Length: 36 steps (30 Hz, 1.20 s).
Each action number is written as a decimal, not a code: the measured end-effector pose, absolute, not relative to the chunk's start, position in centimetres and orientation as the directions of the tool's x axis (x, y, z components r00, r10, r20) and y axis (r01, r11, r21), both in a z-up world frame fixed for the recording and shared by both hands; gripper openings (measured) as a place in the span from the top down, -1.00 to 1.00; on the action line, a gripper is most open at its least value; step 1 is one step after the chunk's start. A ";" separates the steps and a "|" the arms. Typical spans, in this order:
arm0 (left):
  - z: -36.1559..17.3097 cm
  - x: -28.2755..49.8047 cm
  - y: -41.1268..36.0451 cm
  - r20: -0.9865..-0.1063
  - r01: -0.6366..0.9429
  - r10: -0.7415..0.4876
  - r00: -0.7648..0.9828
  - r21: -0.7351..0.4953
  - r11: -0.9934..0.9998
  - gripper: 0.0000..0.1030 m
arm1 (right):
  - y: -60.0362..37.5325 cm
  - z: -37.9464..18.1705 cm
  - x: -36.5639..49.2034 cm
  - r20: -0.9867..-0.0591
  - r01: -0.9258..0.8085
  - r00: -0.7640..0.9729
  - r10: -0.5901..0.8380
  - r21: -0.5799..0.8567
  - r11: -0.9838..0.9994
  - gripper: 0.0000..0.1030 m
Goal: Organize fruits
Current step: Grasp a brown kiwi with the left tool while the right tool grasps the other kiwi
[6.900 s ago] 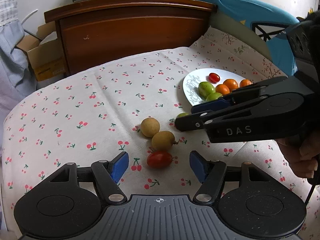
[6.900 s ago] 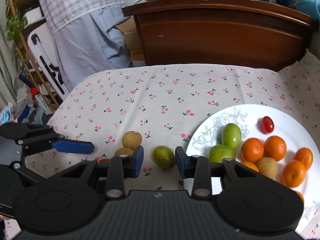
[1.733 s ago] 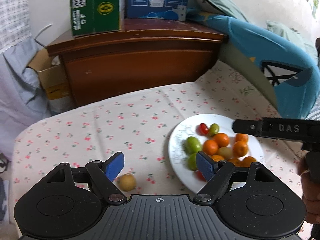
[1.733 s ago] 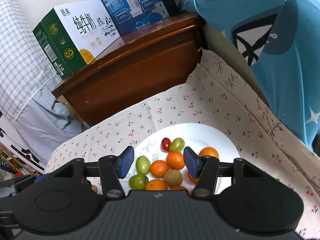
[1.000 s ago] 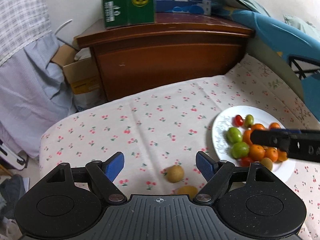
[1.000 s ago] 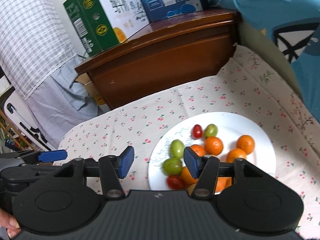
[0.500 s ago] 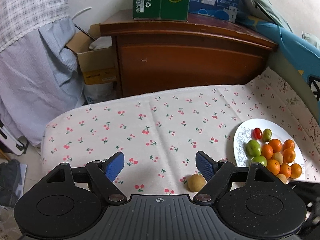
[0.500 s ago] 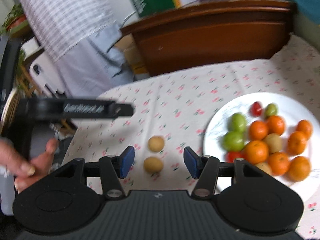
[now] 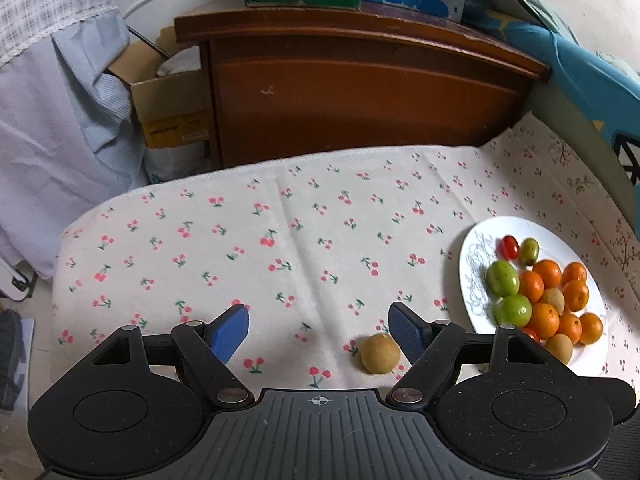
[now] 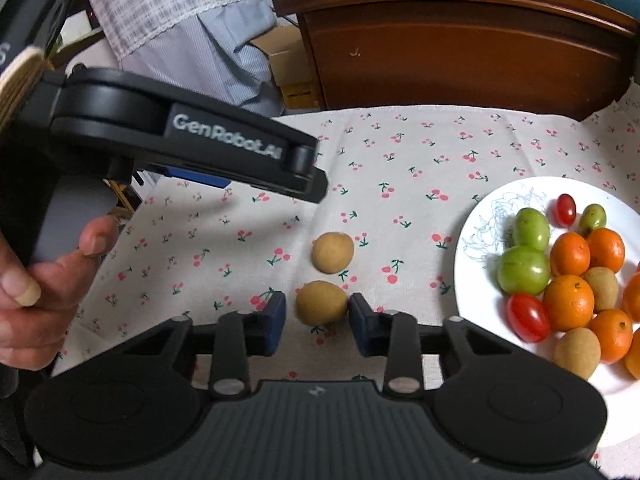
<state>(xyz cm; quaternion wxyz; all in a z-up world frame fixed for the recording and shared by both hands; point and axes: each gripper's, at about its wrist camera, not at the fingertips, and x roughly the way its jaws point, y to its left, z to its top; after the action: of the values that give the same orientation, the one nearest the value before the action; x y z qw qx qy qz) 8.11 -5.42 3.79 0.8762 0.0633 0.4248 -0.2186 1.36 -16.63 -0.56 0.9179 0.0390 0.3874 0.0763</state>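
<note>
1. My right gripper (image 10: 316, 318) has just been closing; its pads flank the near longan (image 10: 321, 303), right pad touching, a sliver of gap on the left
2. A second longan (image 10: 333, 252) lies just beyond it
3. My left gripper (image 9: 318, 330) hangs wide apart, gripping nothing
4. The fruit plate (image 10: 480, 224) sits off to the right
</note>
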 end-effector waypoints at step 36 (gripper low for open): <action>1.0 6.3 -8.3 -0.763 0.596 -0.440 0.473 -0.090 0.798 0.57 | -20.2 0.5 -1.2 -0.736 -0.003 0.665 0.123 0.162 0.987 0.45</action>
<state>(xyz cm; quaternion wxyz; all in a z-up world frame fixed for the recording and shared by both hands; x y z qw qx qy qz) 6.29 -8.35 0.99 0.8531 0.0943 0.4137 -0.3037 -1.17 -20.24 0.48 0.9095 0.0736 0.4076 0.0344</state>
